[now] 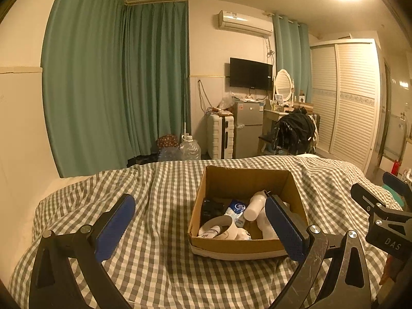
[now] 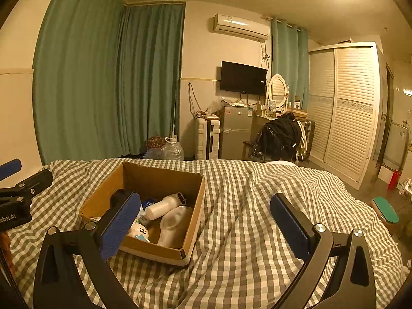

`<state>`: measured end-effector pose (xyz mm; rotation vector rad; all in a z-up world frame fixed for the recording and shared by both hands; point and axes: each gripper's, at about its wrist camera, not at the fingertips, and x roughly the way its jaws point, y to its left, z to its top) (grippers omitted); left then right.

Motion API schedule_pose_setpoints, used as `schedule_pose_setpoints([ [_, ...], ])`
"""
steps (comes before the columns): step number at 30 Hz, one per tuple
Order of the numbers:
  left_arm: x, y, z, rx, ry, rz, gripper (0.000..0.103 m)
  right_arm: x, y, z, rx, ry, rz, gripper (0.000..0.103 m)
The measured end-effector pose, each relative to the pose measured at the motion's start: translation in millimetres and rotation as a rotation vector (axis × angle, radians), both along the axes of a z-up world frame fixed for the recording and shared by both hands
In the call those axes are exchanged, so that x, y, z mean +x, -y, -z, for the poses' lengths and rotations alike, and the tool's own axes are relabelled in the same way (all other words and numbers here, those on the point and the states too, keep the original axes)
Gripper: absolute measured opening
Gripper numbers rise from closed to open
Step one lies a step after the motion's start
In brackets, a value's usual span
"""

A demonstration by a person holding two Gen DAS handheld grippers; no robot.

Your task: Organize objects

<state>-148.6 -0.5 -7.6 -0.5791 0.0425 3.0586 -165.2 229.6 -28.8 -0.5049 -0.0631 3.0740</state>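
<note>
An open cardboard box (image 1: 247,180) sits on the checked bedspread (image 1: 154,206); it also shows in the right wrist view (image 2: 159,177). Inside lie a white bottle (image 1: 255,204) (image 2: 164,206), a white sock-like item (image 2: 172,222), a dark object (image 1: 212,207), a blue-white packet (image 1: 237,207), a white band (image 1: 221,228) and a small white toy with a face (image 2: 140,230). My left gripper (image 1: 199,228) is open and empty, above the bed in front of the box. My right gripper (image 2: 206,228) is open and empty, to the right of the box.
The bed's far edge faces green curtains (image 1: 116,82). Beyond it stand water jugs (image 1: 189,148), a white suitcase (image 1: 220,136), a small fridge (image 1: 248,128), a chair with a black jacket (image 1: 296,131) and a wardrobe (image 1: 352,97). The right gripper's body shows at the right edge (image 1: 386,221).
</note>
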Motion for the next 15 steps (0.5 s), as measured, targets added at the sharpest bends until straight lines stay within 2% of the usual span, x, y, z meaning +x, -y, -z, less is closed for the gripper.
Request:
schedule_pose_setpoints([
  [15,1.1,-5.4,2.1,-0.015,0.002,-0.002,0.103,-0.7,1.2,4.7,0.002,0.007,0.002,0.101],
])
